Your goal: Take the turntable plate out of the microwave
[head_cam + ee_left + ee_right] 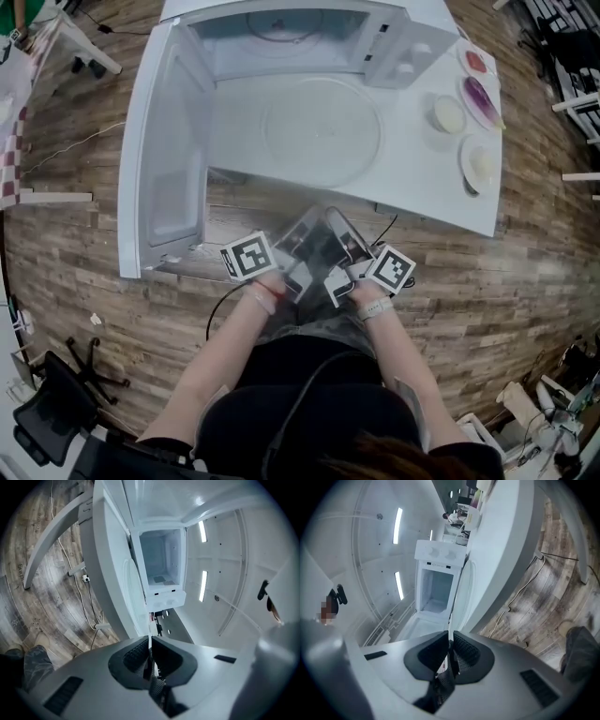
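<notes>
The round clear glass turntable plate (322, 131) lies flat on the white table (441, 202), in front of the open microwave (281, 37), whose door (164, 159) swings out to the left. I hold both grippers close to my body, off the table's front edge and short of the plate. My left gripper (305, 234) and right gripper (339, 234) point level at the table, tips near each other. In the left gripper view the pads (150, 644) meet, with nothing between them, and the plate's rim (127, 590) shows ahead. The right gripper (450, 644) looks the same, plate (469, 590) beyond.
Several small dishes of food (481, 161) sit along the table's right end, one with a purple vegetable (483, 101). A black cable (220, 305) hangs near my left wrist. A chair base (89, 370) stands on the wood floor at lower left.
</notes>
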Motion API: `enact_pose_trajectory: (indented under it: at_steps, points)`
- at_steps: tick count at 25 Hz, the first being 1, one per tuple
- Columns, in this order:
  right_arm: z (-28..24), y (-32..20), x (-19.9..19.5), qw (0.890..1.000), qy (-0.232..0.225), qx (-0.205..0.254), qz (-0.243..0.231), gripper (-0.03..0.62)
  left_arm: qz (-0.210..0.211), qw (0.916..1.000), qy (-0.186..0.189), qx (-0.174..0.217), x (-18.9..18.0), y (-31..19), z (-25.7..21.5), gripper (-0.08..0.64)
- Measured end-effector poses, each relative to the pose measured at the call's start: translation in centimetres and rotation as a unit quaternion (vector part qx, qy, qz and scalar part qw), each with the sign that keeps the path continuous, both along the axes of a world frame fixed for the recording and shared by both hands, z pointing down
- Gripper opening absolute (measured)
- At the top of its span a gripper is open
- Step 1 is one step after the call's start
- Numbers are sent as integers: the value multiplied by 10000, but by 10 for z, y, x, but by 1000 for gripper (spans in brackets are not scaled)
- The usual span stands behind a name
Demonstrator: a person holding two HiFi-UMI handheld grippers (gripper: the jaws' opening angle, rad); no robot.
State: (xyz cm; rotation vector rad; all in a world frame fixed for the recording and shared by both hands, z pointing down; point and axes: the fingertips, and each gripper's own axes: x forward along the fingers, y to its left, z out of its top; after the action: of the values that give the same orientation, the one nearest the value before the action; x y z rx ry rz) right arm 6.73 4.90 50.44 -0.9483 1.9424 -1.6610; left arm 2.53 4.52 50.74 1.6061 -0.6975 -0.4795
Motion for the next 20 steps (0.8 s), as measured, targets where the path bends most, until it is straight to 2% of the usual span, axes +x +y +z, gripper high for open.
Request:
enact_pose_trajectory:
  at_steps: [5,9,13,16,20]
  points:
    - [-15,0,-3,9987,308,375,-144,49,84,9995,-160,278,2,-1,-14,29]
    - [-19,-1,-4,9943,826,645,-214,44,146,9986,-309,405,-1,0,-18,23]
    - [-32,0,-4,9917,918,877,-221,38,209,9947,-679,748,-3,1,-29,17]
    - [-45,-1,-10,9845,1209,1214,-368,34,232,9873,-1036,1183,-4,-3,-44,12]
    - [-67,-7,-18,9601,1972,1873,-655,34,189,9688,-1586,1894,-9,-11,-70,12]
